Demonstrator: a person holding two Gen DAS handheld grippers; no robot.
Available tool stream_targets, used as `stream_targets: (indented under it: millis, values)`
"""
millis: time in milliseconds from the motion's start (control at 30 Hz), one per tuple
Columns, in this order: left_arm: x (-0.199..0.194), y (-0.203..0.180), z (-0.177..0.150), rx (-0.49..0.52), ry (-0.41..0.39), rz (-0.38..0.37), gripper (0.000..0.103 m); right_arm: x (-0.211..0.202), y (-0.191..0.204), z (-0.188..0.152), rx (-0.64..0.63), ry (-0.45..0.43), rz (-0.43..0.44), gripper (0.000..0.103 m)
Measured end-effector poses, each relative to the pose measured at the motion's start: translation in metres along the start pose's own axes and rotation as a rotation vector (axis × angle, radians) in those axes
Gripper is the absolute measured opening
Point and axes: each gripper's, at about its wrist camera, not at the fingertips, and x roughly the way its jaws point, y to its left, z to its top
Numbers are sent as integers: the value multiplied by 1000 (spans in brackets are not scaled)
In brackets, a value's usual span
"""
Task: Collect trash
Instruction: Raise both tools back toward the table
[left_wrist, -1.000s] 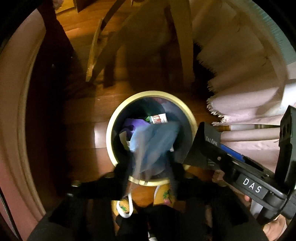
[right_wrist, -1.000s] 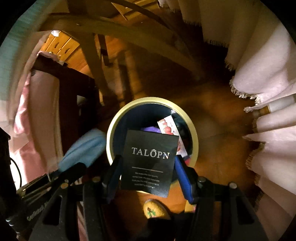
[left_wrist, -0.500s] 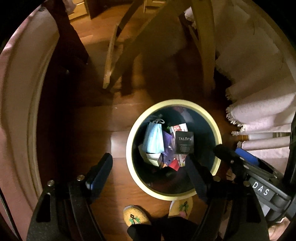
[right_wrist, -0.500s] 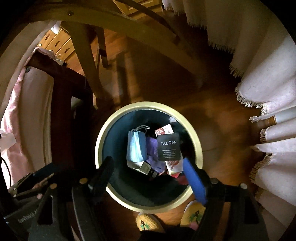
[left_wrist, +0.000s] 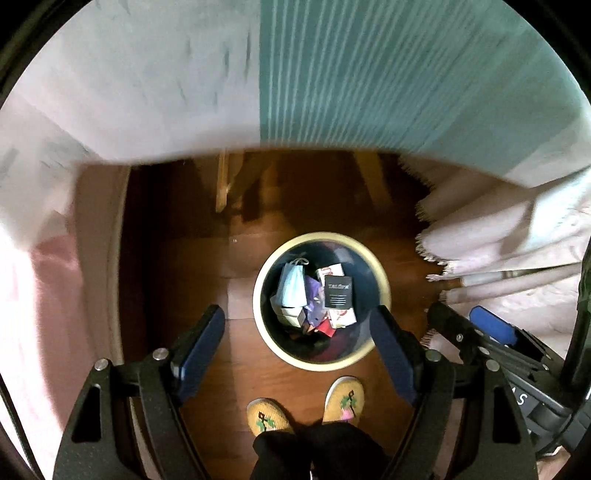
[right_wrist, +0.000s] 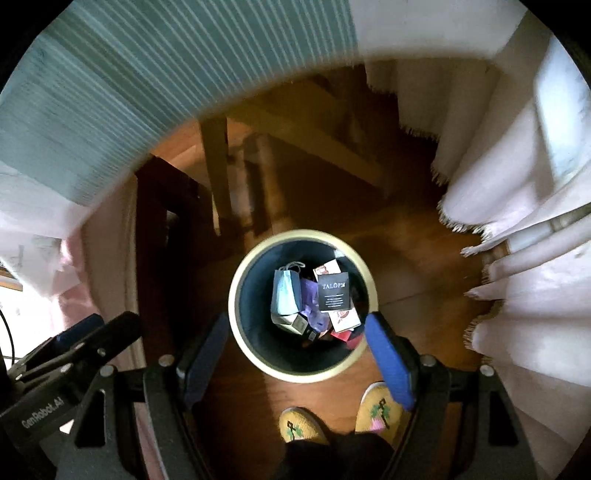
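bin: round, cream rim, dark blue inside; stands on the wood floor just ahead of the person's feet, directly below both grippers.
trash in bin: pale blue face mask on the left with its ear loop up; black card with white lettering on the right, lying flat on a white-and-red carton; purple wrapper between mask and card; small box under the mask. All of it sits low in the bin, below the rim.
left gripper: jaws spread wide, nothing between them; blue pads frame the near half of the bin, well above it.
right gripper: jaws spread wide, empty; the right pad is bright blue, the left one in shadow.
left view only: the right gripper's black body enters from lower right with white lettering cut off at the frame edge; the white half of the tabletop fills the upper left.
right view only: card text is sharper here, the top line legible as a brand name; the left gripper's body at lower left carries a printed label; a dark wooden furniture leg stands left of the bin.
both views: teal ribbed mat on the tabletop, blurred; fringed pale cloth hanging on the right; light wooden table legs beyond the bin.
feet: yellow embroidered slippers, toes pointing at the bin, near its rim but not touching.
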Motion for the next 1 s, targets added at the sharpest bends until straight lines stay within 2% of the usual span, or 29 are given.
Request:
stream_targets:
  millis: [233,467,667,1000]
  values:
    - [-111,-11,10,86,-70,-19,82,-98,27,7,6,-41,15,77]
    - [-210,-13,11,152,-139,-58,82,-192,64,15,-32,-119,45,77]
    - [-273,-10,14,179,-212,-82,82,-257,88,20,-52,-208,63,77]
    - [-354,0,35,198,-369,-98,82,-335,120,28,-85,-379,47,77]
